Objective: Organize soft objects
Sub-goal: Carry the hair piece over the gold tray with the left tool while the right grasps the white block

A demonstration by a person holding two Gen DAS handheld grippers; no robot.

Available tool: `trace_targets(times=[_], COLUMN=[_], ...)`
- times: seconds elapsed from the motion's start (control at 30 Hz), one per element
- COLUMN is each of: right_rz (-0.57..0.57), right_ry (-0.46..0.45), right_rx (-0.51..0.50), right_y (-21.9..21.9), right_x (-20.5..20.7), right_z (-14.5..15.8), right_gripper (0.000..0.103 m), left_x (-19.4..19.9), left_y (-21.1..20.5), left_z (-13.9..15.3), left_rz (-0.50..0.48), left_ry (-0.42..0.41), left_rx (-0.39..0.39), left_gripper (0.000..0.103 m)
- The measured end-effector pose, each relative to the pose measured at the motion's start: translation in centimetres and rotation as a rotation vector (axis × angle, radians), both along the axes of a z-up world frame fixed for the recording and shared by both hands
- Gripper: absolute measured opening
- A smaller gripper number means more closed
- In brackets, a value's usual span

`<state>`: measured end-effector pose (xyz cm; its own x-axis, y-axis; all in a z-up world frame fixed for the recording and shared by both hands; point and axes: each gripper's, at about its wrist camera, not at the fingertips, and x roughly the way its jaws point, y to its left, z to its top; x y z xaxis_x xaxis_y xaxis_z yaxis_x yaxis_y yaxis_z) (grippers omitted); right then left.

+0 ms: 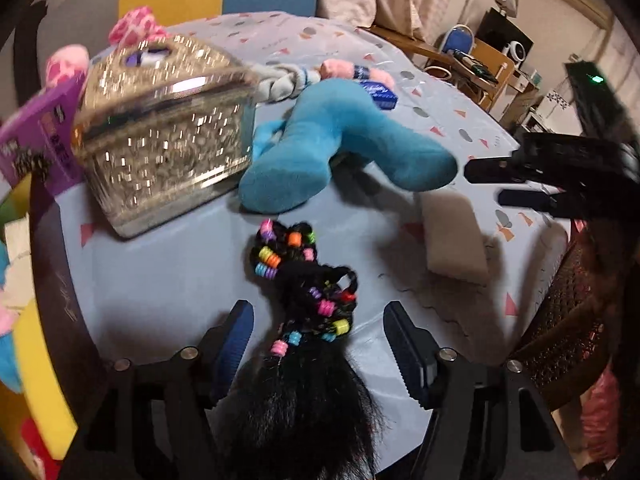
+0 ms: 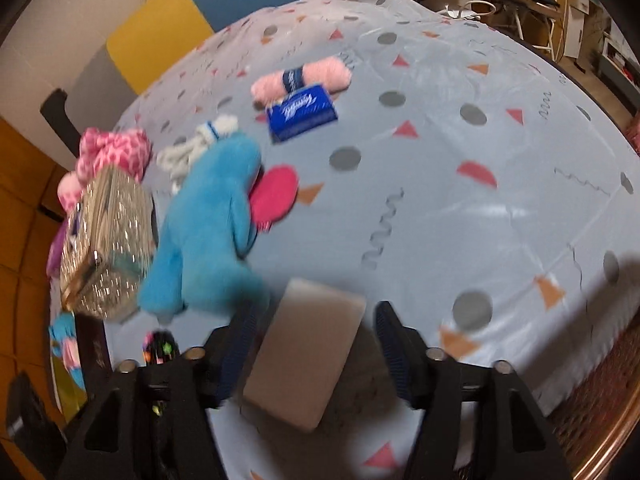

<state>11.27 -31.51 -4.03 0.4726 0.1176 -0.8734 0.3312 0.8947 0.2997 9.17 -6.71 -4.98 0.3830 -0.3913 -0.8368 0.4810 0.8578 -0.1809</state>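
Observation:
A black hairpiece strung with coloured beads lies on the pale blue tablecloth. It sits between the fingers of my left gripper, which is open, and neither pad touches it. A beige foam block rests flat on the cloth between the fingers of my right gripper, also open, with a clear gap on the block's right side. In the left wrist view the right gripper hovers just beyond the foam block. A blue plush toy lies behind both.
A glittery silver box stands left of the plush, with a pink spotted plush and a purple pack by it. Farther back lie a grey rope toy, pink yarn, a blue tissue pack and a pink disc. A wicker chair stands at the table's right edge.

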Motion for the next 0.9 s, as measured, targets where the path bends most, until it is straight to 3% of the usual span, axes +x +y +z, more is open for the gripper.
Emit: trace_targets(times=[0.03, 0.07, 0.2, 0.33, 0.37, 0.43, 0.57, 0.73, 0.9], right_rz=[-0.007, -0.012, -0.010, 0.010, 0.032, 0.032, 0.079, 0.160, 0.178], right_ry=[0.006, 0.015, 0.060, 0.083, 0.098, 0.088, 0.067, 0.062, 0.046], right_rx=[-0.009, -0.018, -0.045, -0.096, -0.115, -0.250, -0.260, -0.241, -0.262], right_y=[0.3, 0.5, 2.0, 3.4, 3.8, 5.0, 5.6, 5.4, 6.0], right_x=[-0.2, -0.4, -0.5, 0.6, 0.8, 0.6, 0.0, -0.3, -0.7], right_z=[-0.2, -0.4, -1.8, -3.3, -4.0, -4.2, -4.3, -4.5, -4.5], right_gripper=[0.086, 0.087, 0.087, 0.085, 0.076, 0.063, 0.063, 0.065, 0.065], left_x=[0.0, 0.0, -0.4, -1.4, -1.6, -2.4, -3.6, -4.3, -5.1], left_y=[0.1, 0.2, 0.9, 2.6, 2.9, 4.1, 7.2, 13.1, 20.3], left_z=[-0.5, -0.8, -1.7, -0.9, -0.6, 0.5, 3.1, 6.8, 9.1], left_rz=[0.003, 0.003, 0.017, 0.051, 0.054, 0.070, 0.117, 0.264, 0.444], left_ry=[0.010, 0.015, 0.005, 0.004, 0.003, -0.008, -0.044, -0.103, -0.192], left_rx=[0.002, 0.004, 0.005, -0.067, -0.085, -0.133, -0.215, -0.308, -0.301], left_gripper=[0.048, 0.039, 0.029, 0.028, 0.028, 0.028, 0.028, 0.028, 0.028])
